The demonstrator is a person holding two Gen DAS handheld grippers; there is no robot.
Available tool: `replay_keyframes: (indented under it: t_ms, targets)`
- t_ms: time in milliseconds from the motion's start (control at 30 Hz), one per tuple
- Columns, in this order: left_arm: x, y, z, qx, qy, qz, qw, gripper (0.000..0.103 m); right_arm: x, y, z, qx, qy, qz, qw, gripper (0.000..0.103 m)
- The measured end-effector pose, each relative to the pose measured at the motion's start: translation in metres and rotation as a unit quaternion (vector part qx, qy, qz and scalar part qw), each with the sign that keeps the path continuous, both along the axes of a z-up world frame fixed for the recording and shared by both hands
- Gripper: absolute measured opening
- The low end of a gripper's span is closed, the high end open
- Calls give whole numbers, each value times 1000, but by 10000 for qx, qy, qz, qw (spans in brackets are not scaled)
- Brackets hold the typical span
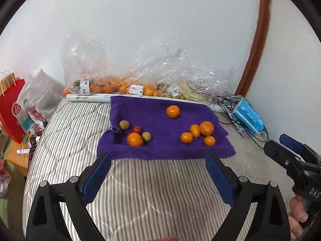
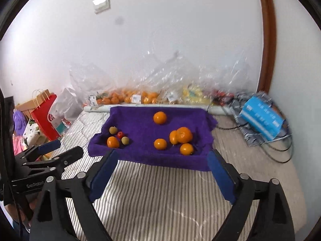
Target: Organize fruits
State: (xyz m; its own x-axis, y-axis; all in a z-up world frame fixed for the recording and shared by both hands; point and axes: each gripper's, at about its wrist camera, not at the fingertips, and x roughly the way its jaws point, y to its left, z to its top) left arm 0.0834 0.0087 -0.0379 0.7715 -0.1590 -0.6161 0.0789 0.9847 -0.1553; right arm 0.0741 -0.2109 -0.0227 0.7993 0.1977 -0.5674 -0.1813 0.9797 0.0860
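A purple towel (image 1: 160, 146) (image 2: 148, 158) lies on a striped bed. On its left sit an orange (image 1: 134, 139) (image 2: 113, 142), a small red fruit (image 1: 137, 129) (image 2: 120, 134) and two greenish-brown fruits (image 1: 124, 124) (image 1: 146, 136). A lone orange (image 1: 173, 111) (image 2: 159, 117) lies at the back. Several orange fruits (image 1: 201, 133) (image 2: 180, 138) cluster on the right. My left gripper (image 1: 158, 157) is open and empty, just short of the towel's near edge. My right gripper (image 2: 162, 156) is open and empty at that same edge.
Clear plastic bags of fruit (image 1: 128, 86) (image 2: 140, 97) line the wall behind the towel. A blue box (image 1: 248, 118) (image 2: 262, 120) with black cables lies at the right. A red paper bag (image 1: 12, 110) (image 2: 47, 118) and clutter stand left of the bed.
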Motion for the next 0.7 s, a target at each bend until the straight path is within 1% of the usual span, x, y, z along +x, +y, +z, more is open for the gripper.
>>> replay_keyframes:
  t_ms: [67,133,333,433,500,600,700]
  targets:
    - [-14,-3,5,13,-52,10,10000,96,-17,0,7,-130,-96,-68,9998,100]
    - [-25,-7,9,34,-90,12,10000,96,-29,-4,11,-184,-41,-239,9995,101]
    - [-58,-15,21,134,-261,75,9995,98,-58,-22,20,86,-79,-255,9996,101]
    - [-64,-21,26,148,-311,41,9994,98,-69,-25,23,-28,-125,-289,9995,101]
    - [-67,-26,26,238,-336,30,9991,98,-74,-26,25,-90,-177,-297,9994,101]
    - [-70,-31,26,295,-370,15,9989,98,-79,-30,27,-47,-199,-303,9993,101]
    - [-69,-31,26,271,-340,25,9991,98,-80,-31,27,-22,-195,-312,9993,101]
